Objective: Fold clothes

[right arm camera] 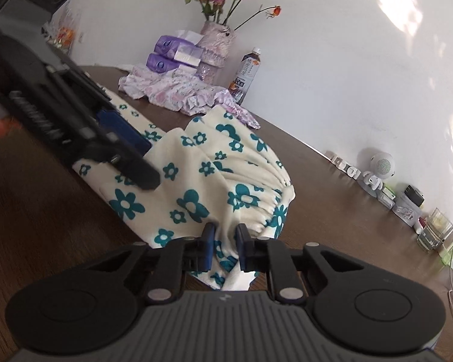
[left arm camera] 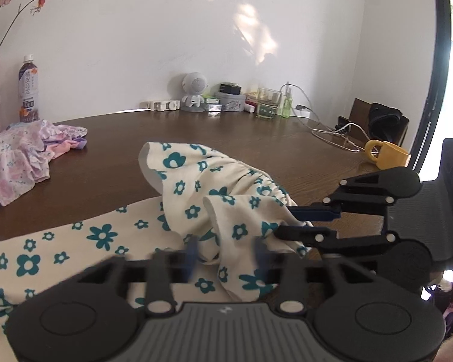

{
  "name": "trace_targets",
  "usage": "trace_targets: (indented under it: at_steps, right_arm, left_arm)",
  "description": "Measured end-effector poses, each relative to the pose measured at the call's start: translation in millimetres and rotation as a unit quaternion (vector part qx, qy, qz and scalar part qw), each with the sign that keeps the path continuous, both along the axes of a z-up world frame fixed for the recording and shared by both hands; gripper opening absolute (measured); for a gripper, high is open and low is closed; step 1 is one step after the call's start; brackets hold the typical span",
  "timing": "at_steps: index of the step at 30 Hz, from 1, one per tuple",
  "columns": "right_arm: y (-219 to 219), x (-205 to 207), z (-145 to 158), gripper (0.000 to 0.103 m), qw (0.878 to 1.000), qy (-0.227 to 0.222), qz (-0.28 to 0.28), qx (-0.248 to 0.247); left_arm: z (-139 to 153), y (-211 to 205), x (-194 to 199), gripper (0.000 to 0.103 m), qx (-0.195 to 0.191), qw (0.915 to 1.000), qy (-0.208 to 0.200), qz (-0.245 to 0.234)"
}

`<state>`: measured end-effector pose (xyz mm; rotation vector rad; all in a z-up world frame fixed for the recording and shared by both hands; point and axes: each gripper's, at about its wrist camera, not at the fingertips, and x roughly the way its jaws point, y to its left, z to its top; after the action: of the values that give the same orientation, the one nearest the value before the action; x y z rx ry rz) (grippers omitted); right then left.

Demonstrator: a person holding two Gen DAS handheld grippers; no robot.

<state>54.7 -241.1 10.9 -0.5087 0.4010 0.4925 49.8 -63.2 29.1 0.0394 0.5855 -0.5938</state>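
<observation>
A cream garment with teal flowers (left arm camera: 193,187) (right arm camera: 226,166) lies bunched on the brown table (left arm camera: 226,129), its gathered waistband lifted toward the right. In the left wrist view my left gripper (left arm camera: 226,253) shows blurred fingers standing apart, with a fold of the cloth hanging between them. From the right wrist view the same left gripper (right arm camera: 151,164) reaches in from the upper left over the cloth. My right gripper (right arm camera: 226,241) (left arm camera: 284,220) is shut on the gathered edge near the waistband.
A pink-purple floral garment (left arm camera: 21,157) (right arm camera: 172,90) lies crumpled at the table's far side beside a drink bottle (left arm camera: 28,90), a flower vase (right arm camera: 217,39) and tissue packs (right arm camera: 166,54). A yellow mug (left arm camera: 386,154), cables (left arm camera: 332,138), a glass (left arm camera: 267,104) and a toy figure (left arm camera: 193,93) line the wall.
</observation>
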Motion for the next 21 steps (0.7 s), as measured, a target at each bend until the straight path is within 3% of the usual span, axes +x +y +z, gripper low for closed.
trace_targets:
  at_steps: [2, 4, 5, 6, 7, 9, 11, 14, 16, 17, 18, 21]
  right_arm:
    - [-2.3, 1.3, 1.7, 0.014, 1.000, 0.002, -0.002, 0.011]
    - [-3.6, 1.2, 2.9, 0.014, 1.000, 0.002, -0.003, 0.017]
    - [-4.4, -0.5, 3.9, 0.015, 1.000, 0.002, -0.003, 0.017]
    - [-5.3, -2.2, 4.8, 0.016, 1.000, 0.001, -0.002, 0.018]
    - [-6.4, -4.0, 5.9, 0.018, 1.000, 0.001, 0.000, 0.018]
    - [-10.9, -9.2, 10.1, 0.039, 1.000, 0.003, 0.015, 0.018]
    - [-13.4, -14.6, 13.8, 0.052, 0.999, -0.004, 0.031, 0.011]
    - [-5.4, -12.4, 13.2, 0.054, 0.999, -0.011, 0.045, -0.015]
    - [3.4, -8.4, 9.2, 0.054, 0.998, -0.015, 0.052, -0.038]
    - [7.8, -6.4, 7.2, 0.047, 0.997, -0.017, 0.055, -0.050]
    - [12.3, -4.4, 5.0, 0.028, 0.996, -0.018, 0.059, -0.061]
    - [21.0, -2.1, -3.0, 0.016, 0.994, -0.014, 0.064, -0.086]
  left_arm:
    - [-0.5, -1.8, 0.2, 0.067, 0.000, 0.9999, 0.004, -0.016]
    - [-4.3, -7.0, 3.5, 0.055, 0.005, 0.9995, 0.016, -0.027]
    - [-6.5, -10.0, 5.7, 0.023, 0.012, 0.9993, 0.019, -0.029]
    - [-8.1, -12.4, 7.7, 0.004, 0.021, 0.9992, 0.019, -0.030]
    - [-8.6, -13.4, 8.4, 0.004, 0.024, 0.9992, 0.014, -0.030]
    - [-2.6, -12.4, 4.4, 0.004, 0.023, 0.9990, -0.018, -0.033]
    - [7.3, -12.3, -4.0, 0.004, 0.032, 0.9969, -0.062, -0.036]
    - [13.9, -14.4, -12.0, 0.004, 0.046, 0.9937, -0.094, -0.041]
    - [9.8, -14.8, -11.9, 0.004, 0.052, 0.9943, -0.086, -0.035]
    - [6.8, -13.9, -11.3, 0.004, 0.055, 0.9949, -0.080, -0.029]
    - [3.2, -12.3, -10.5, 0.005, 0.057, 0.9956, -0.071, -0.022]
    - [-1.4, 0.1, -8.2, 0.013, 0.044, 0.9984, -0.036, 0.004]
